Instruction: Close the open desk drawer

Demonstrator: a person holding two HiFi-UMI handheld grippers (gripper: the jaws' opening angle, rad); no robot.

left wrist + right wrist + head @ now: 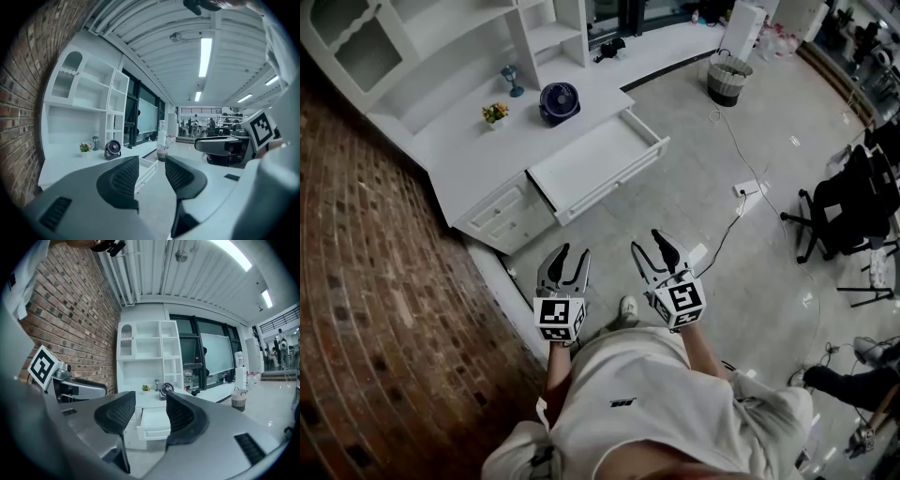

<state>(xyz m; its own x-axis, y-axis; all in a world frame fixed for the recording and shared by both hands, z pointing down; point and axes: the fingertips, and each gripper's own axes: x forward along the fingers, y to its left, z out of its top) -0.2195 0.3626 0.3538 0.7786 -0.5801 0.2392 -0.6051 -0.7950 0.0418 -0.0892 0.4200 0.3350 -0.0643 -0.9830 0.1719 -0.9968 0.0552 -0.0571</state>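
Observation:
The white desk stands against the brick wall with its wide drawer pulled far out over the floor. The drawer looks empty in the right gripper view, and its front edge shows between the jaws in the left gripper view. My left gripper and right gripper hang side by side above the floor, well short of the drawer front. Both are open with nothing between their fingers.
A small dark fan, a potted flower and a little lamp sit on the desktop. Two smaller shut drawers lie left of the open one. A cable with power strip, a basket and office chairs occupy the floor to the right.

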